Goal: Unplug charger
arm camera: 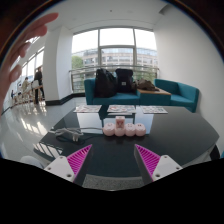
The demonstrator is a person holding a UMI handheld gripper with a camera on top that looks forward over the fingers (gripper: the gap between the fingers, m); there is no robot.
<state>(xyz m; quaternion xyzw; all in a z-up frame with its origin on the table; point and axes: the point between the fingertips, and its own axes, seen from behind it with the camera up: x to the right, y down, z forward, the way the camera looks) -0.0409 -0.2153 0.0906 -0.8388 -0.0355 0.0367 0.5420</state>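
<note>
My gripper (112,162) is open, its two magenta pads (76,158) wide apart, with nothing between them. It hangs low over a dark glossy table (170,130). Beyond the fingers, at the middle of the table, stand three pale pink rounded things (119,126) in a row; I cannot tell whether they are chargers. To the left of the left finger lies a pale grey block (50,151), perhaps a power strip, and a dark cable (66,133) lies on the table behind it.
A teal sofa (165,92) with black bags (113,80) stands behind the table before large windows. Papers (122,108) lie at the table's far edge. A hand (22,55) shows high at the left. A person (38,86) stands far off at the left.
</note>
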